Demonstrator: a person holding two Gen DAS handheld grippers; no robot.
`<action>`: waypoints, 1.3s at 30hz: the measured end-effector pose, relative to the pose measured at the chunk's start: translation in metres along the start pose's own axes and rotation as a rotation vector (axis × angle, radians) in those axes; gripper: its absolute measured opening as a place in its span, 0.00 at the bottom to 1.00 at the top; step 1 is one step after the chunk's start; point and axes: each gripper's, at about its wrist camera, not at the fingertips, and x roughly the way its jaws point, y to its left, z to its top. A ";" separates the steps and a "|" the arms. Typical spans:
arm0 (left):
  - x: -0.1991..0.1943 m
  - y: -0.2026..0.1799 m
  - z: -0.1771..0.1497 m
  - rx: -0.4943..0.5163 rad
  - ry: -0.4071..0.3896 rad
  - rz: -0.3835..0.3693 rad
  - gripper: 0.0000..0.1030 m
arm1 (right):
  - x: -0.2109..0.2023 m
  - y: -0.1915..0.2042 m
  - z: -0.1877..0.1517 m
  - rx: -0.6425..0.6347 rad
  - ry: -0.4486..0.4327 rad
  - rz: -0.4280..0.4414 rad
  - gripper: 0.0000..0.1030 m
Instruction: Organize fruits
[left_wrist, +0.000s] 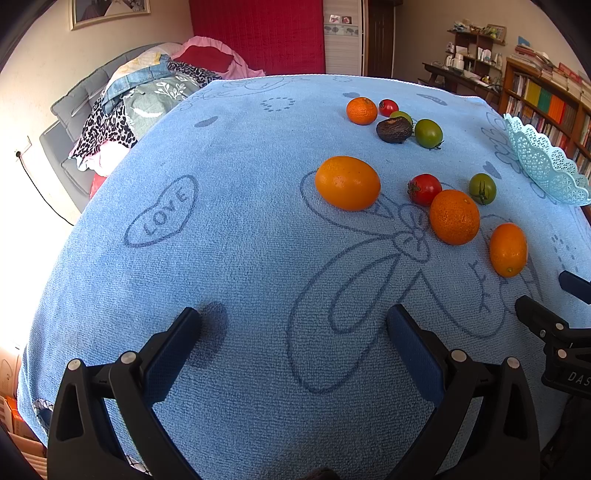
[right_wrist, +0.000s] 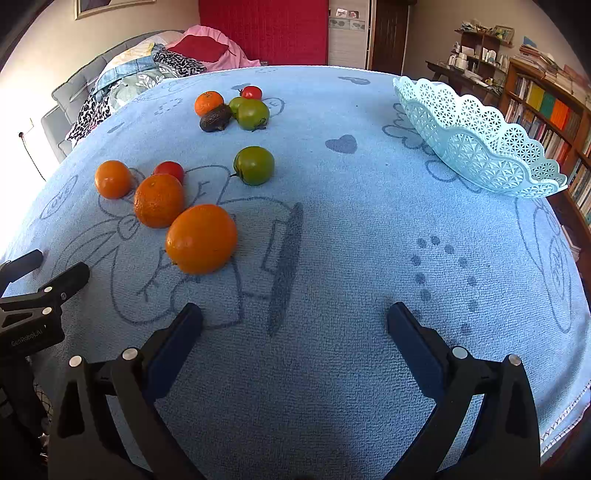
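**Fruits loose on tabletop, basket empty**

Oranges (right_wrist: 201, 239), tomatoes (right_wrist: 254, 165) and what looks like an avocado (right_wrist: 215, 118) lie scattered on the blue towel (right_wrist: 332, 258). Lace basket (right_wrist: 476, 140) stands well apart. Left gripper (left_wrist: 293, 325) and right gripper (right_wrist: 294, 321) gape wide, holding nothing.

A blue towel (left_wrist: 229, 258) printed with hearts and the word LOVE covers the table. Beyond its far edge hangs a red curtain (left_wrist: 258, 33) beside a dark door (left_wrist: 380, 37). Off the far left corner a grey sofa (left_wrist: 70, 110) holds heaped clothes (left_wrist: 147, 88) (strong daylight floods that side). Past the right edge stands a bookshelf (right_wrist: 546, 110), with a cluttered desk (left_wrist: 454, 74) farther back.
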 end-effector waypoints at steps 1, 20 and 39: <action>0.000 0.000 0.000 0.000 0.000 0.000 0.95 | 0.000 0.000 0.000 0.000 0.000 0.000 0.98; 0.000 0.000 0.000 0.001 0.000 0.001 0.95 | 0.003 0.000 0.004 -0.005 0.032 0.005 0.98; 0.000 0.000 0.000 0.003 0.001 0.004 0.95 | 0.005 0.001 0.007 -0.006 0.054 0.003 0.98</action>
